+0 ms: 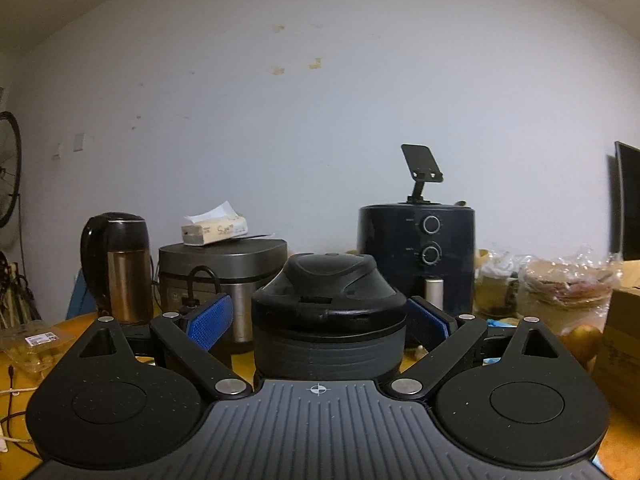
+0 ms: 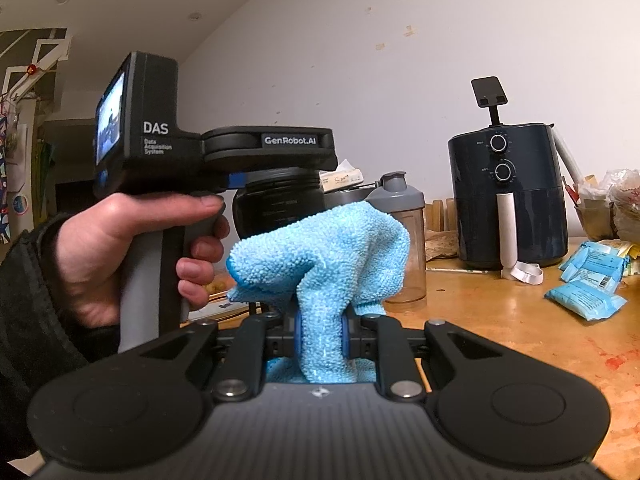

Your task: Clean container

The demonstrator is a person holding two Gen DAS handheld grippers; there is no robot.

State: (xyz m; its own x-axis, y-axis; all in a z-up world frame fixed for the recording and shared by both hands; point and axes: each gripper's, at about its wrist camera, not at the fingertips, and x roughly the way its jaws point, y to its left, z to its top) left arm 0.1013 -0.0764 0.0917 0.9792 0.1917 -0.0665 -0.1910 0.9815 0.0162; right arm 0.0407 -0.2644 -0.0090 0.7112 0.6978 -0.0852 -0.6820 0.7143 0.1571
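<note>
A black round container point(image 1: 328, 320) with a domed black lid fills the middle of the left wrist view. My left gripper point(image 1: 320, 322) is shut on it, the blue pads point(image 1: 212, 320) set wide against its sides. In the right wrist view the same container point(image 2: 280, 204) hangs above the table under the left gripper, whose handle a person's hand point(image 2: 120, 248) holds. My right gripper point(image 2: 320, 332) is shut on a light blue microfibre cloth point(image 2: 320, 240), which bunches up above the fingers just in front of the container and hides its lower right part.
On the wooden table point(image 2: 500, 320) stand a kettle point(image 1: 120, 268), a rice cooker point(image 1: 224, 268), a dark air fryer point(image 2: 508, 196) and a clear shaker bottle point(image 2: 400, 240). Blue packets point(image 2: 588, 280) lie at the right. Plastic bags point(image 1: 560, 292) and a cardboard box point(image 1: 620, 340) crowd the right.
</note>
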